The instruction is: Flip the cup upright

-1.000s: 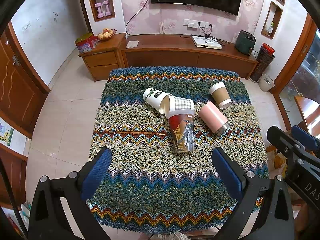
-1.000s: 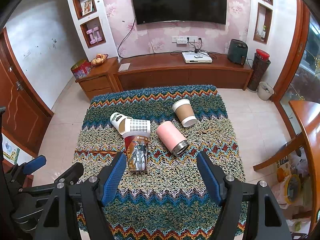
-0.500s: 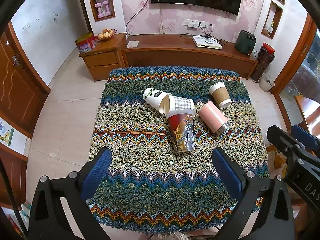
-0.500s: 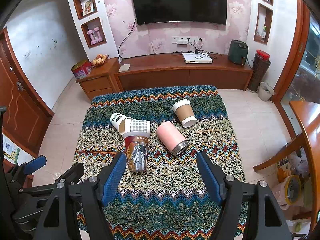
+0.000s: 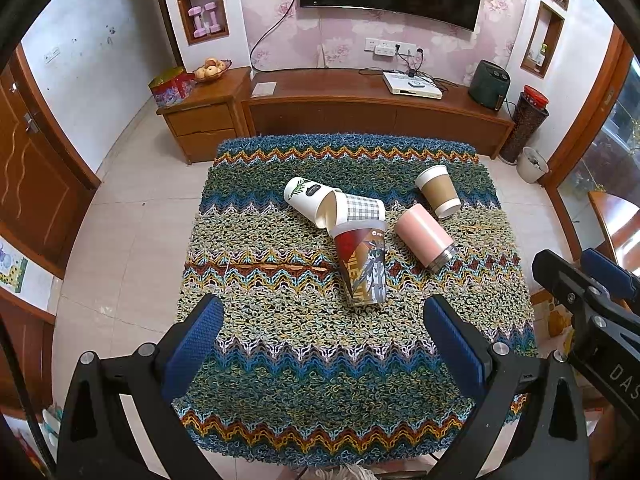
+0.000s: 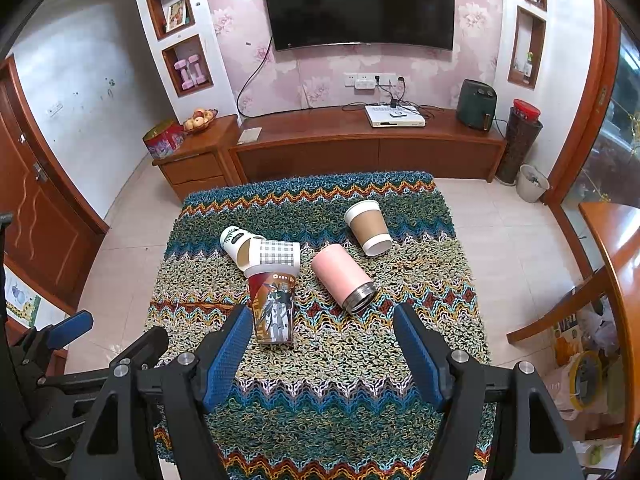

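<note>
Several cups lie on their sides on a knitted zigzag cloth (image 5: 304, 344) over a table. A red printed cup (image 5: 362, 266) (image 6: 273, 306) lies nearest. Behind it lie a checked cup (image 5: 358, 210) (image 6: 276, 255) and a white cup with a leaf print (image 5: 308, 200) (image 6: 236, 242). A pink tumbler (image 5: 424, 236) (image 6: 342, 278) and a brown paper cup (image 5: 438, 192) (image 6: 366, 224) lie to the right. My left gripper (image 5: 322, 340) and my right gripper (image 6: 320, 352) are both open and empty, above the near part of the cloth.
A long wooden TV cabinet (image 5: 372, 112) and a low drawer unit (image 5: 200, 120) stand behind the table. A wooden table edge (image 6: 616, 264) and bags are on the right. Tiled floor surrounds the table.
</note>
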